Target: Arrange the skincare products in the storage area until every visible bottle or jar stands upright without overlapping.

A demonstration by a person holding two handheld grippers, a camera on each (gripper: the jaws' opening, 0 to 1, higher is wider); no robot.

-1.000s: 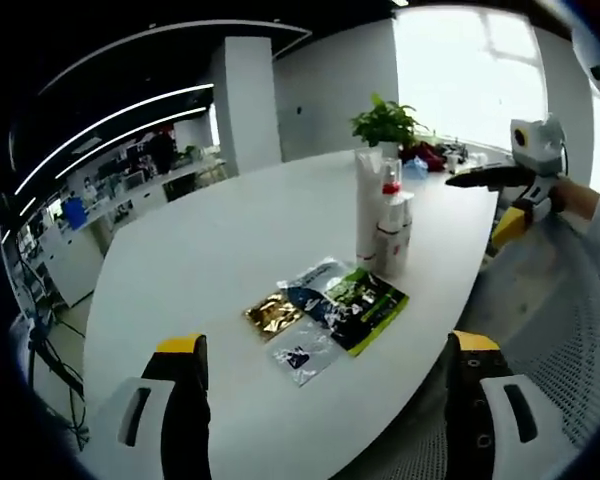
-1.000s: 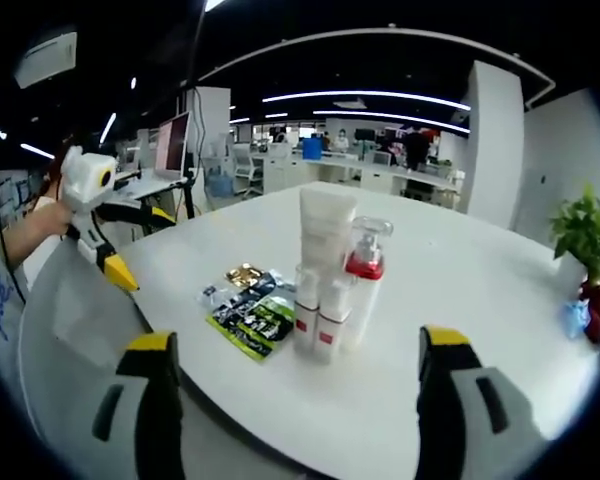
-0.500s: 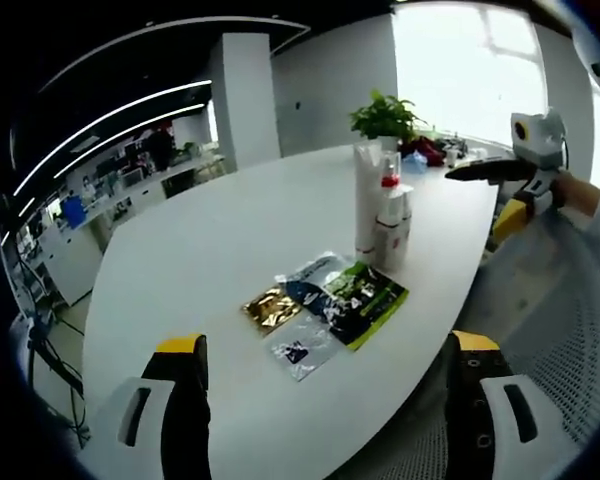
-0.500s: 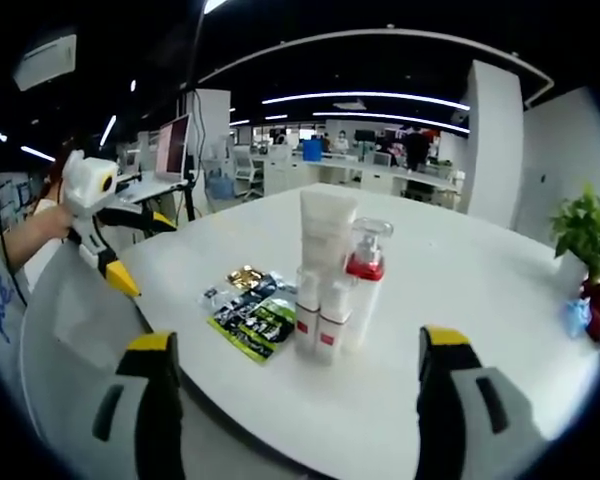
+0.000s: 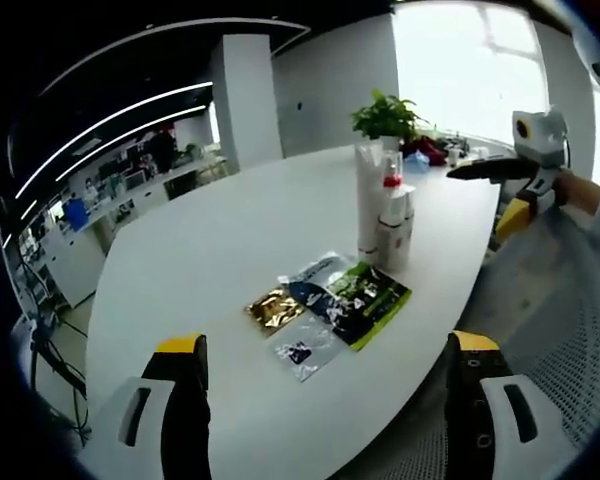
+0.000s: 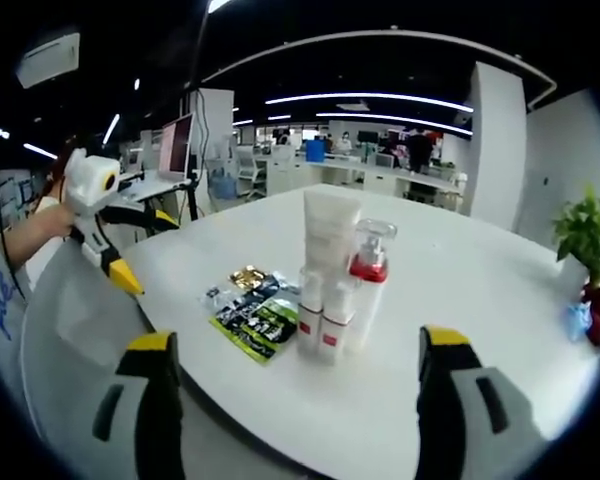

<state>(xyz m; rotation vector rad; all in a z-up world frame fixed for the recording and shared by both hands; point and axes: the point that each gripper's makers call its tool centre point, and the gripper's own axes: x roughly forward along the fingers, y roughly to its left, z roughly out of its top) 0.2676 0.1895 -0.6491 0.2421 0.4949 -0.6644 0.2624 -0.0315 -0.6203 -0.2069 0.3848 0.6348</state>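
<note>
A tight cluster of upright skincare items stands on the white table: a tall white tube, a clear pump bottle with a red collar and two small white bottles with red labels. The same cluster stands mid-table in the left gripper view. Flat sachets lie beside it: a green-black one, a gold one, a clear one. My left gripper is open, well short of the sachets. Open too, my right gripper is held back from the bottles. Each gripper also appears in the other's view: right, left.
A potted plant stands at the table's far end, with red and blue items near it. The table has wide bare surface on the far side of the sachets. Office desks and monitors lie beyond; a pillar stands behind.
Both views have shifted only slightly with the hands. The products and sachets stay where they were, and both grippers stay open.
</note>
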